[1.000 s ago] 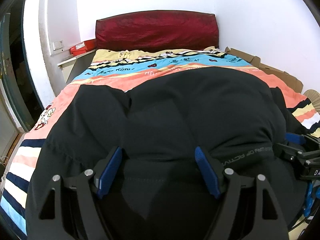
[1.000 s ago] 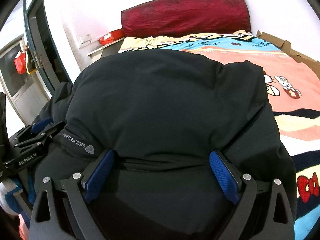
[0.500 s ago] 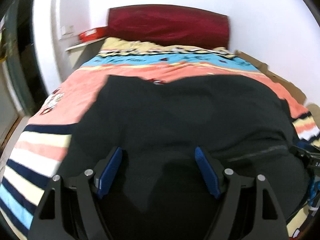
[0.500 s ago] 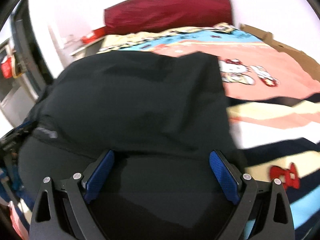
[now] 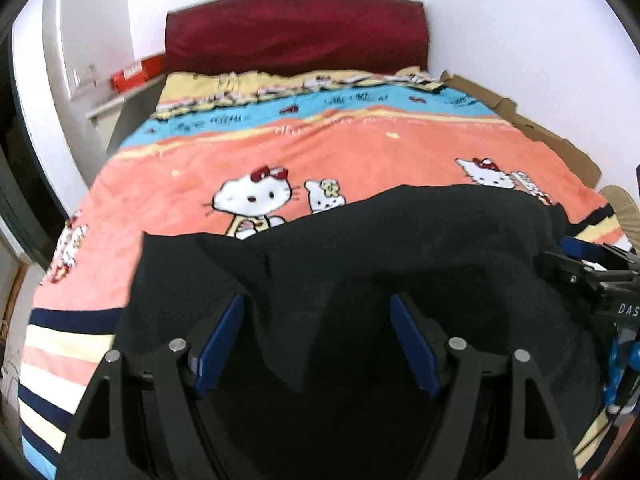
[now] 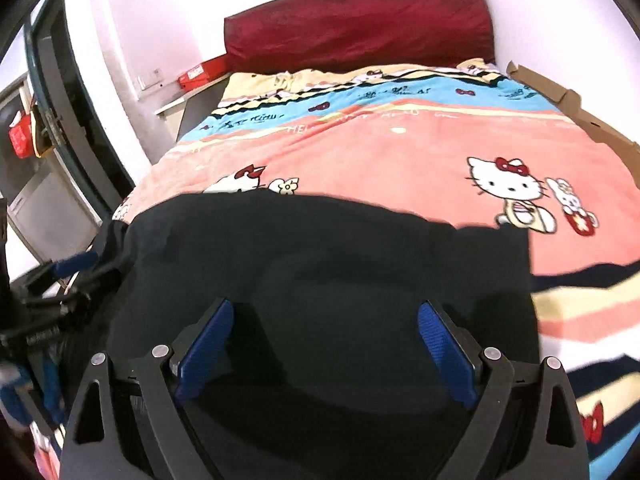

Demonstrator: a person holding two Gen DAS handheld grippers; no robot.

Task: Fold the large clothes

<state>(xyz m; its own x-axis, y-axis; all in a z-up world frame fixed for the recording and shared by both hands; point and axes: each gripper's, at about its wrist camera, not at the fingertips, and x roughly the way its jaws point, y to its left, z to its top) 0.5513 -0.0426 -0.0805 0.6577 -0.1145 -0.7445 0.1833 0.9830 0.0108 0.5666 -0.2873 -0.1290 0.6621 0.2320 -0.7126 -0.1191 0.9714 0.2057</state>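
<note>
A large black garment (image 5: pixel 360 264) lies on the near part of the bed, also in the right wrist view (image 6: pixel 328 256). My left gripper (image 5: pixel 318 340) is open, its blue pads spread wide with black cloth lying between and under them. My right gripper (image 6: pixel 326 348) is open too, pads spread over the same cloth. The right gripper shows at the right edge of the left wrist view (image 5: pixel 592 276); the left gripper shows at the left edge of the right wrist view (image 6: pixel 60 288). The garment's near edge is hidden under both grippers.
The bed is covered by a Hello Kitty blanket (image 5: pixel 320 148) with a dark red headboard (image 5: pixel 296 32). A red box (image 5: pixel 134 74) sits on a shelf at the left. Cardboard (image 5: pixel 560 144) lines the bed's right side. A doorway (image 6: pixel 52 128) is at the left.
Both grippers have drawn back toward the foot of the bed with their jaws still wide. The black garment now covers less of the blanket, and the cartoon cats are uncovered.
</note>
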